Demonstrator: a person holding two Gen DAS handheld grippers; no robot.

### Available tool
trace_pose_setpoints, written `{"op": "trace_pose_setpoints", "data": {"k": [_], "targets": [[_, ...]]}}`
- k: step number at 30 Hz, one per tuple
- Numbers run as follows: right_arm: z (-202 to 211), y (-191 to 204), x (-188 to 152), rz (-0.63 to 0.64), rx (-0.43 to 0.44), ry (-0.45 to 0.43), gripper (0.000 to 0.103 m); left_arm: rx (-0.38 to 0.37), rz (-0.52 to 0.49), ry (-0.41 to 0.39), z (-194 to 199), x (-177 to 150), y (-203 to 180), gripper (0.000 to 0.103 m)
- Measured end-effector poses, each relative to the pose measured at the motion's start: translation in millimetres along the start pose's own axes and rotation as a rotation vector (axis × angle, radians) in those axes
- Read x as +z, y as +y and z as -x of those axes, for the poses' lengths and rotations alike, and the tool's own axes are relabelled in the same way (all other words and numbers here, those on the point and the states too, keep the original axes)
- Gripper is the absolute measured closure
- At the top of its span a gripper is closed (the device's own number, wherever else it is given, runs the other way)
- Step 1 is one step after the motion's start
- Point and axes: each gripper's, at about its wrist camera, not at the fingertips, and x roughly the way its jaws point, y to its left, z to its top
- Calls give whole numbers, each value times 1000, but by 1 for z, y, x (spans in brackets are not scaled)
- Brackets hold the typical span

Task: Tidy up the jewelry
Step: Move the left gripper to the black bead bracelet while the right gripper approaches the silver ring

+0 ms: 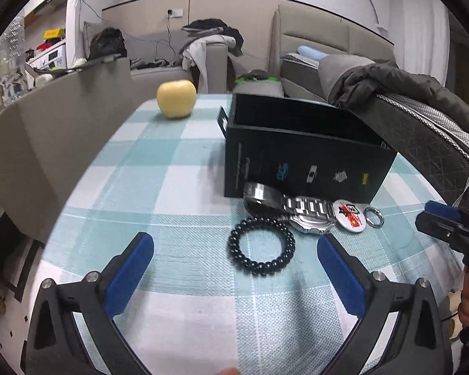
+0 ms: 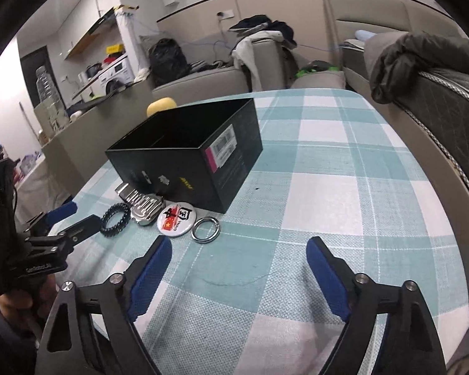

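Observation:
A black open-top box (image 1: 300,153) (image 2: 187,156) stands on the checked tablecloth. In front of it lie a black bead bracelet (image 1: 262,245) (image 2: 115,219), a steel watch (image 1: 300,214) (image 2: 143,204), a round badge (image 1: 348,214) (image 2: 176,220) and a silver ring (image 1: 374,216) (image 2: 205,231). My left gripper (image 1: 236,250) is open and empty, with the bracelet just ahead between its fingers. My right gripper (image 2: 237,250) is open and empty, the ring just ahead to its left. Each gripper shows at the edge of the other's view.
A yellow apple (image 1: 176,98) sits at the table's far side, behind the box. A mattress edge with a dark jacket (image 1: 406,93) runs along the table's right. A grey sofa back (image 1: 62,118) borders the left.

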Motion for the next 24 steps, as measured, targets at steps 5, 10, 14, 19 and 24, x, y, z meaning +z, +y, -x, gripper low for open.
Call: {"op": "trace_pose_setpoints", "data": {"k": [5, 10, 14, 19, 24], "targets": [[-15, 5, 2, 49, 10, 101, 38, -34, -5, 32, -7, -2, -5, 2], [-23, 12, 3, 102, 18, 140, 41, -19, -24, 48, -6, -4, -7, 2], [-31, 17, 8, 122, 3, 157, 46, -32, -35, 57, -7, -4, -8, 2], [-42, 32, 12, 204, -40, 174, 50, -36, -38, 85, -11, -3, -7, 2], [-49, 43, 14, 261, -54, 177, 51, -14, -36, 87, -11, -4, -7, 2]]}}
